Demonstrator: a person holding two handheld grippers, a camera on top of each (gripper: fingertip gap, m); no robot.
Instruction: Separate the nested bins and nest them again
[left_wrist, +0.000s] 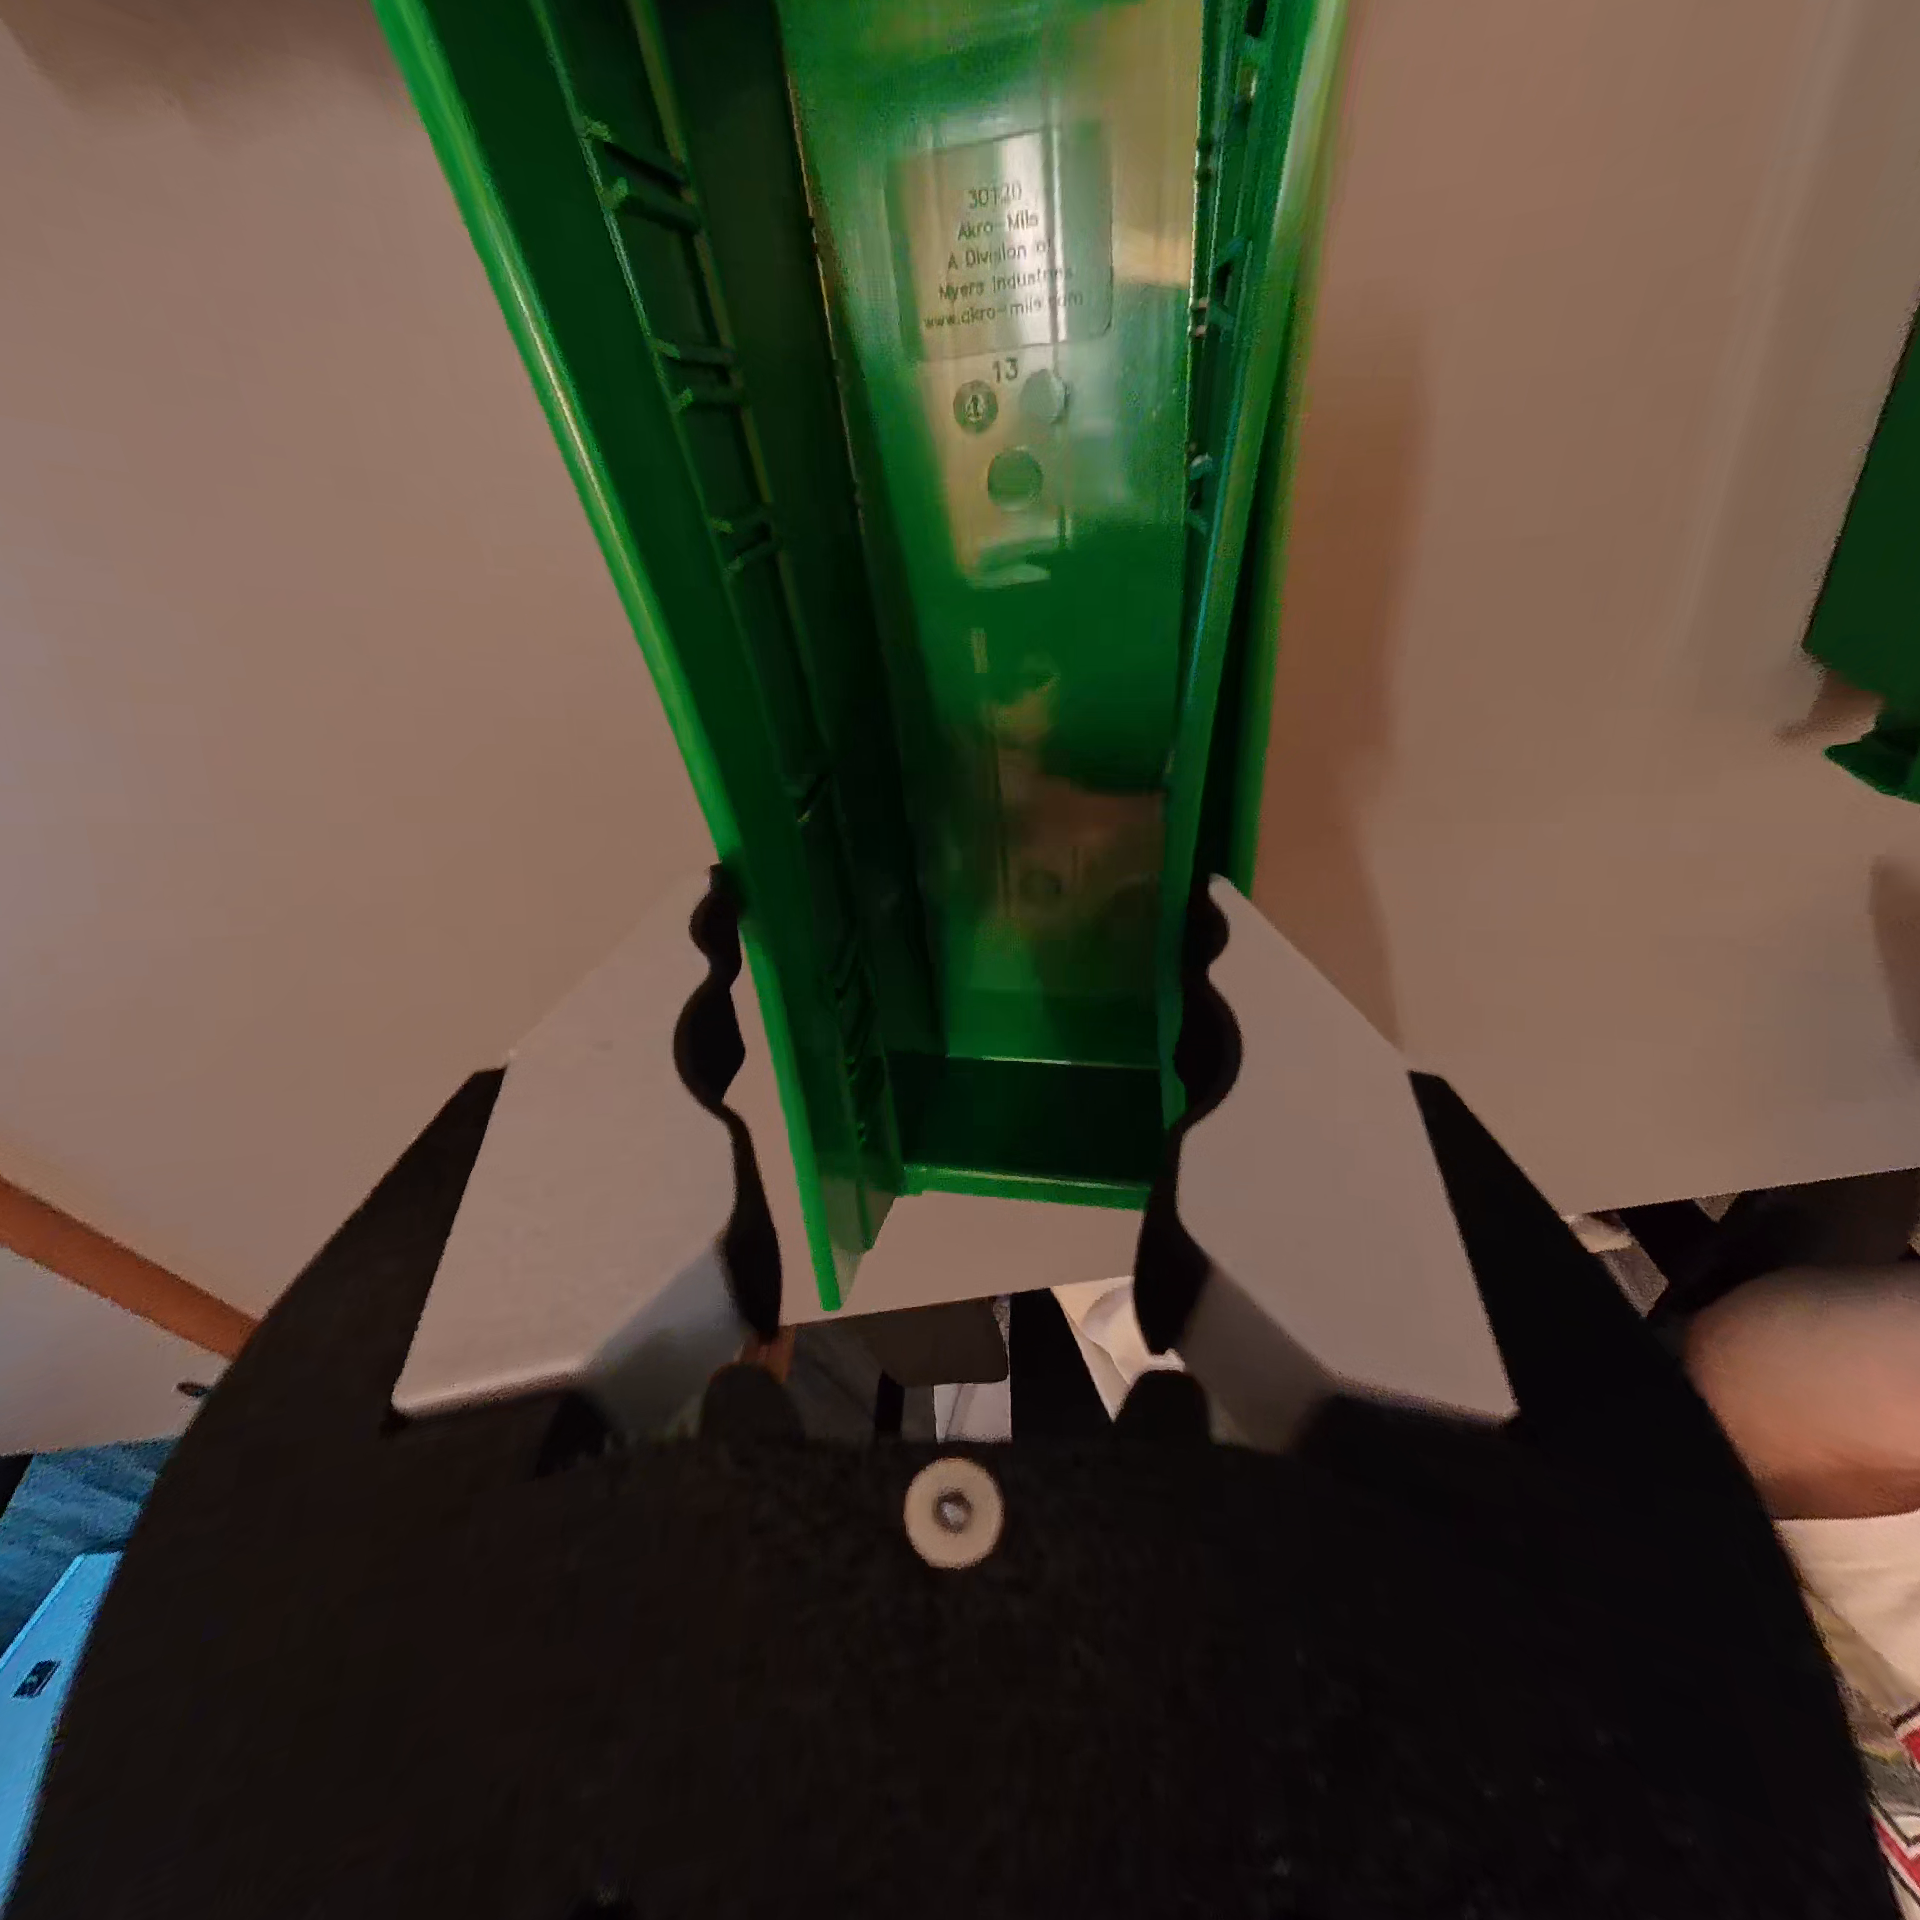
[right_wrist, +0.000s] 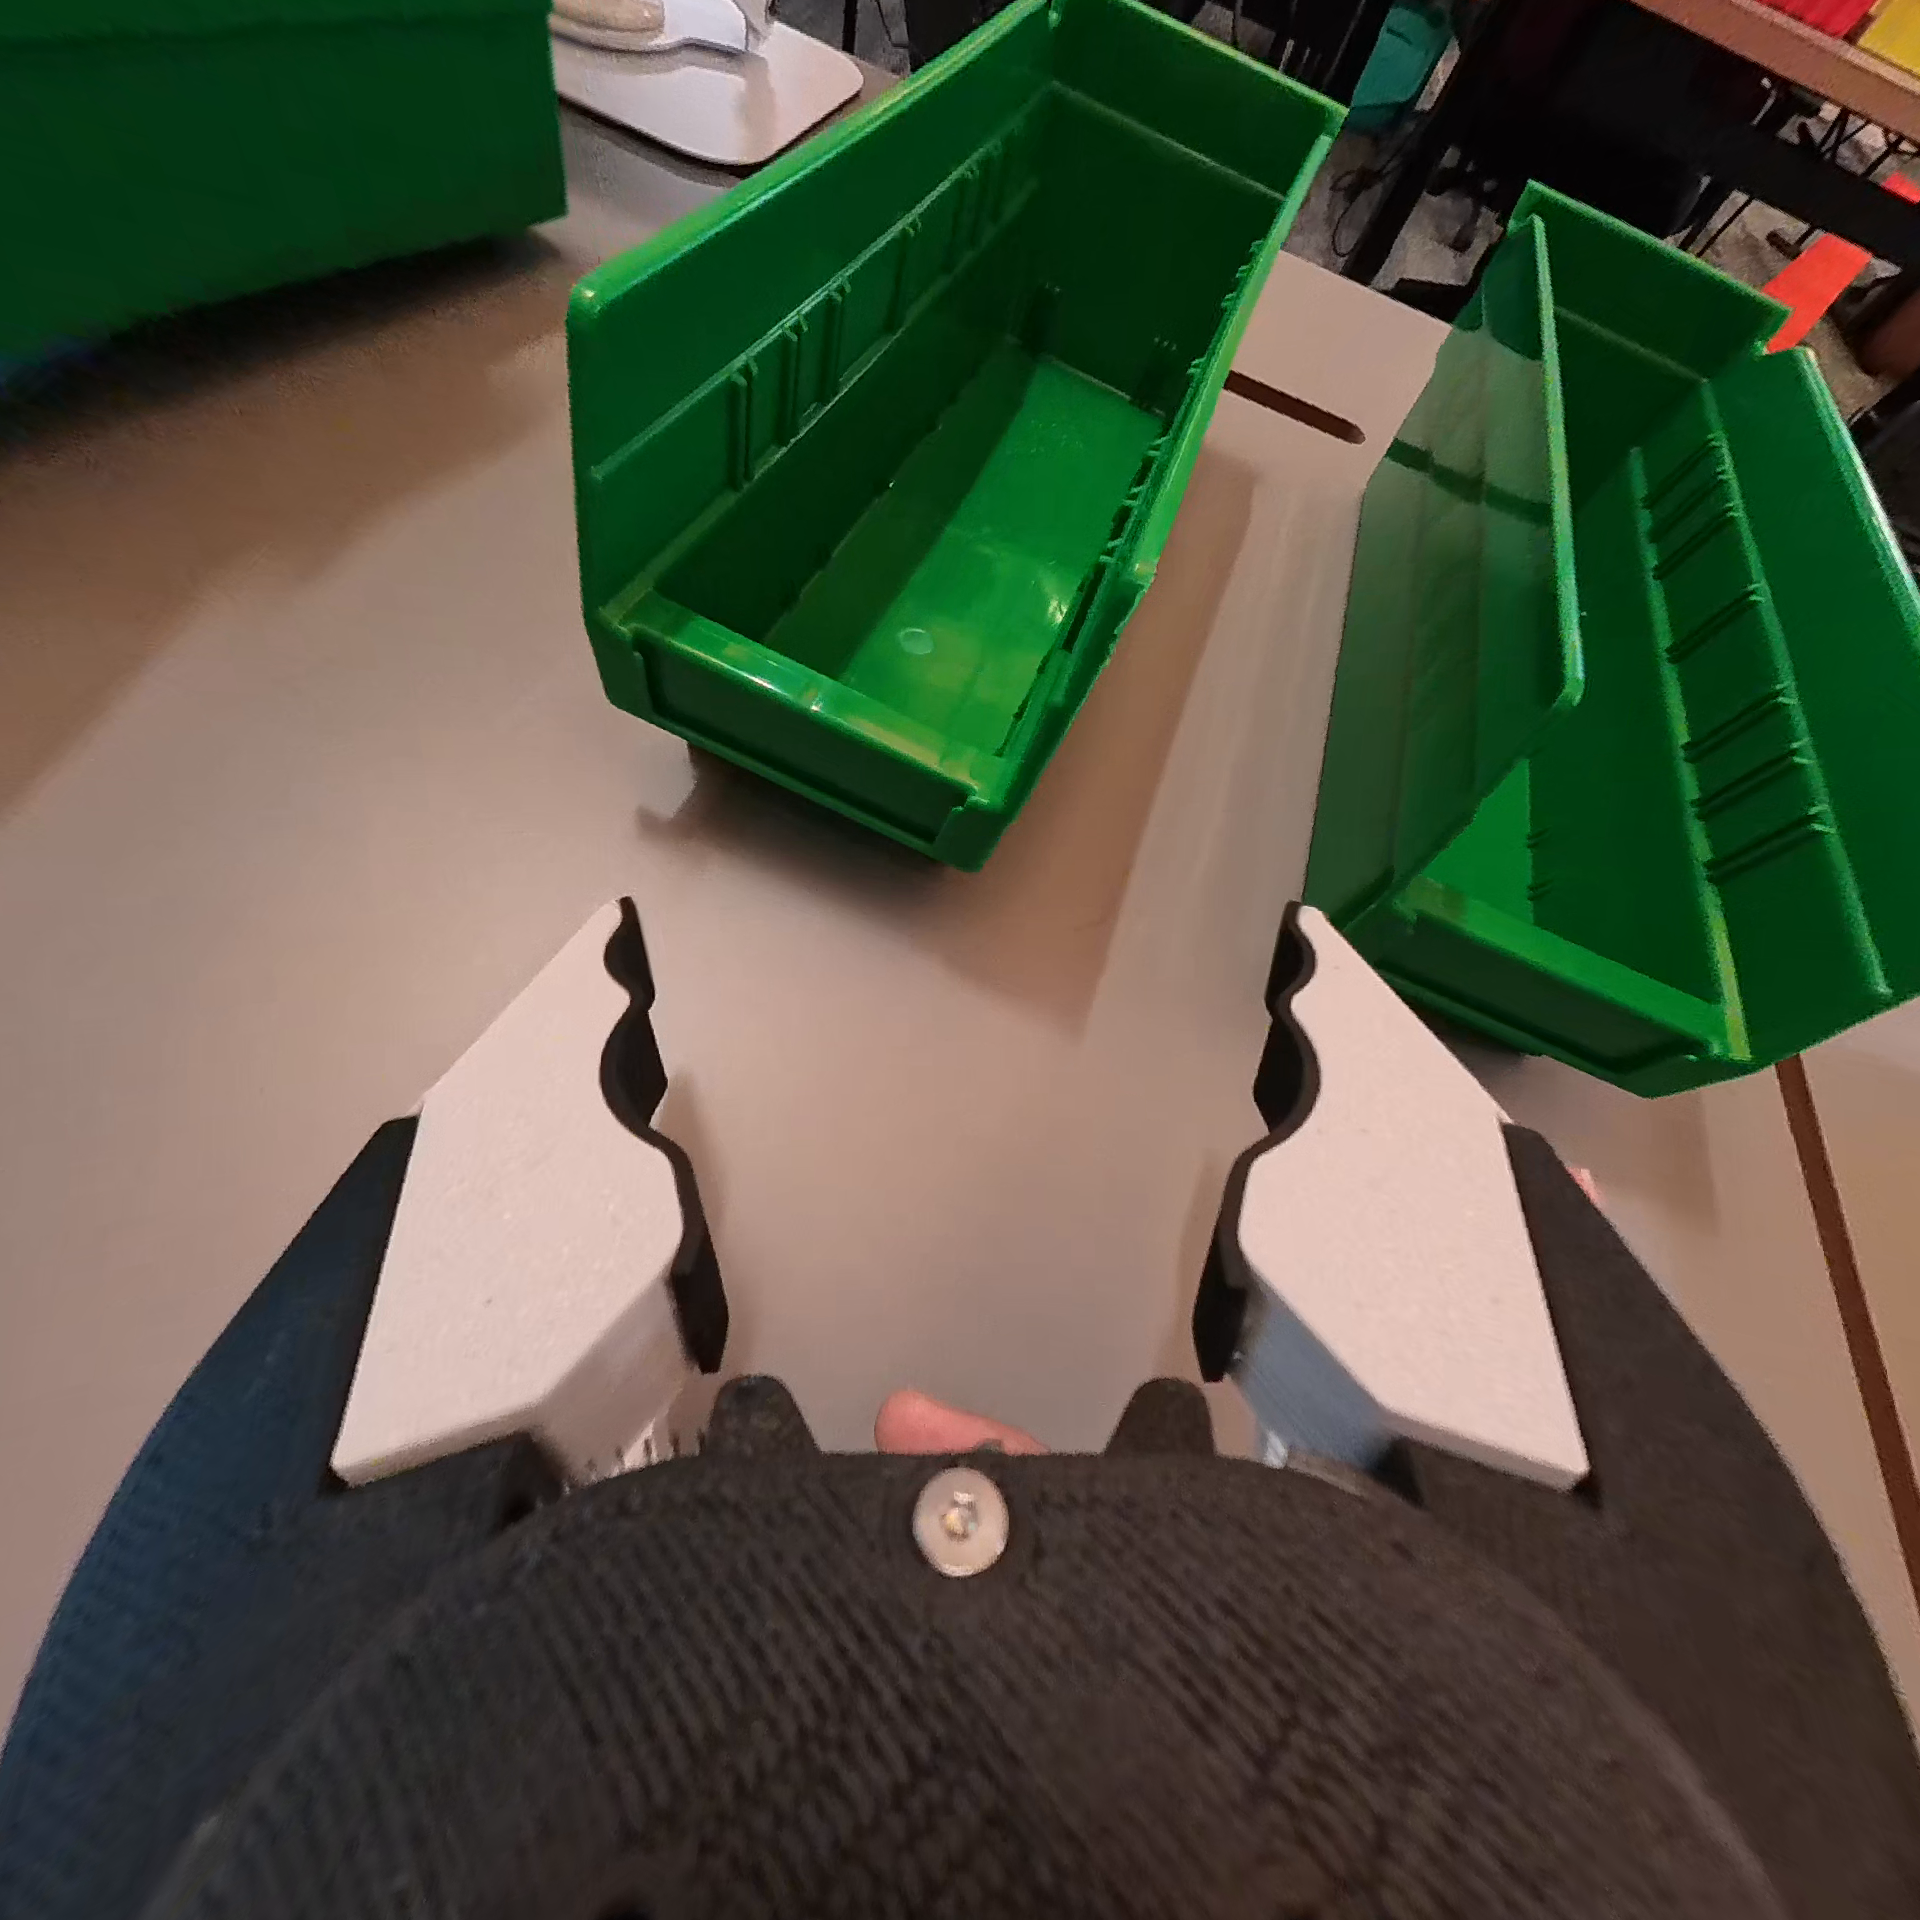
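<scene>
Claw work first, nearest the lens. In the left wrist view the left claw (left_wrist: 961, 1091) fills the lower half of the frame, its grey fingers with wavy black pads (left_wrist: 710, 1049) pressed against the outer walls of a narrow green plastic bin (left_wrist: 997, 623), pinching it at its near end. That bin runs straight away from the claw toward the top of the frame, long axis in line with the fingers, and looks to be lifted clear of the grey desk (left_wrist: 312, 623); whether its far end touches the desk I cannot tell. A moulded plate and small round marks sit on its glossy floor. At the right edge of the same frame a blurred corner of another green bin (left_wrist: 1870, 623) shows.

In the right wrist view the right claw (right_wrist: 956, 1132) is spread wide with nothing between its fingers, low in the frame over bare desk. Beyond it, centre frame, an open-topped green plastic bin with ribbed walls (right_wrist: 904, 499) rests flat, empty, its low front lip toward the claw and its long axis running up and to the right. At the right of the frame a tilted green bin (right_wrist: 1662, 675) hangs at a slant, apparently off the desk. A further green bin (right_wrist: 260, 156) sits in the upper left corner.

Judging from this, the bins are separated and re-nesting is next: the resting bin lies ahead of the right claw, which seems free to steady it.
</scene>
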